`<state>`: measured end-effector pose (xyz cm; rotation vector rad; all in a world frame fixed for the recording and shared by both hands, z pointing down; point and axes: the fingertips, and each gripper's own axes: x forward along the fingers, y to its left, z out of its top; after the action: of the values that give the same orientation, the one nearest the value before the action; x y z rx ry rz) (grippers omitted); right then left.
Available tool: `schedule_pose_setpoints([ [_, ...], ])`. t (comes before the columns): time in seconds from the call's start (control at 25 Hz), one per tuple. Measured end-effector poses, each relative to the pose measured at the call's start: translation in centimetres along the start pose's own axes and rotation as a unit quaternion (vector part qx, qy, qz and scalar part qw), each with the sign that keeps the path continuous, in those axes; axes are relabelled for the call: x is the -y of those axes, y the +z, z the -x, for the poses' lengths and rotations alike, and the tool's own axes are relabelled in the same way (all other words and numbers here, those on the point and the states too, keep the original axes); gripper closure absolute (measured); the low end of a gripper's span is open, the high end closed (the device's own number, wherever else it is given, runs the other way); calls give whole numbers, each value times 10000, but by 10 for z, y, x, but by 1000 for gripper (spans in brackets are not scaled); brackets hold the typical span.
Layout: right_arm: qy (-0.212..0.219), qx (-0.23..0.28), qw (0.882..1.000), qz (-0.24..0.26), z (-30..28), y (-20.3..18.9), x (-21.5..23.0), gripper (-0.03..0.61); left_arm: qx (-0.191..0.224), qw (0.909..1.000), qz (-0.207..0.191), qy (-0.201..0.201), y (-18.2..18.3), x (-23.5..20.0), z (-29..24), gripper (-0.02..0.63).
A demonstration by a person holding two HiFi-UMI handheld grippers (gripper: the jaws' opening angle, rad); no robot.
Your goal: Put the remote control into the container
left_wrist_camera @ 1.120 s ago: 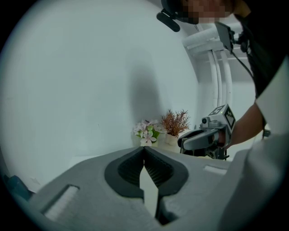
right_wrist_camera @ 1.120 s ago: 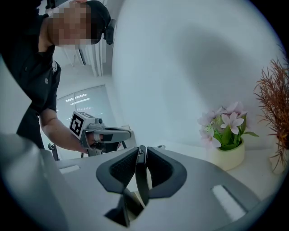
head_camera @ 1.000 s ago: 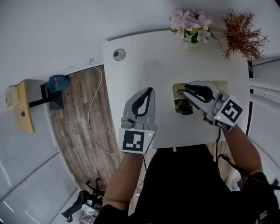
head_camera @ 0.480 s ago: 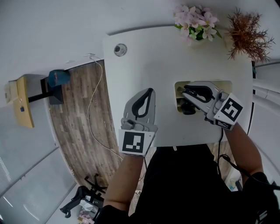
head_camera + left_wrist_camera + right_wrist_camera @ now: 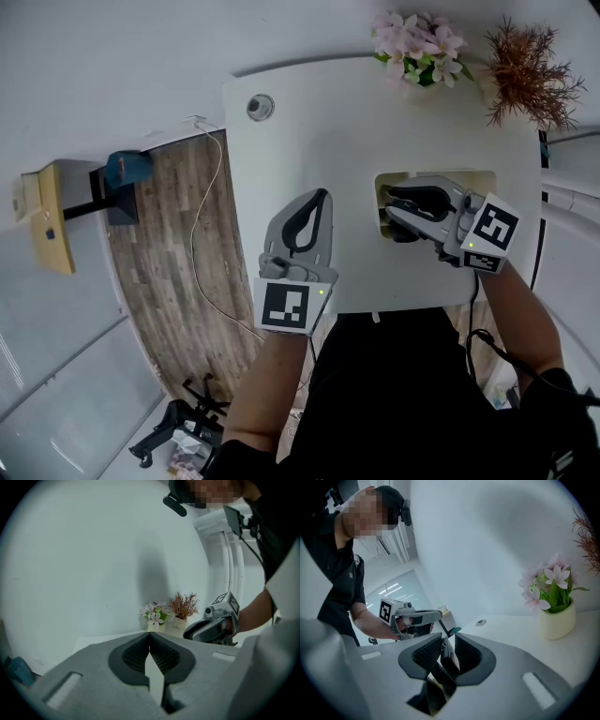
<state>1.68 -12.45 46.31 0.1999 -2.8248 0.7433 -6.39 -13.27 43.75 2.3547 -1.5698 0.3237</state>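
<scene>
right gripper (image 5: pixel 388 203) hangs over the left end of the container (image 5: pixel 441 174). its jaws are partway apart & have just been opening. the remote (image 5: pixel 448 662) is btwn them, but the pads look off it, so prob. released. remote stands steep, long axis near upright, lower end down in the container, top end directly btwn the jaws. left gripper (image 5: pixel 319 195) is closed on nothing, well apart over the table (image 5: pixel 309 131), so the right hand is nearer.

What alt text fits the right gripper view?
The jaws of the right hand-held gripper have just been opening around the dark remote control, which tilts down into the container. Beyond are the white table, a vase of pink flowers and the left hand-held gripper.
</scene>
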Motion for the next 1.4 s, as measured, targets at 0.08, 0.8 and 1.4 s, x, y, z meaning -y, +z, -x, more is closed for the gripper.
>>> schedule_pose_setpoints([
  [0.08,67,33,10000,-44,0,1,-4,482,11,10000,-3,-2,1,1,2,612],
  [0.8,-134,131,9993,329,16,16,-18,449,149,9998,-113,-33,16,5,20,612],
  [1.4,-921,529,9890,1029,47,61,-46,437,336,9985,-423,-84,54,15,55,612],
])
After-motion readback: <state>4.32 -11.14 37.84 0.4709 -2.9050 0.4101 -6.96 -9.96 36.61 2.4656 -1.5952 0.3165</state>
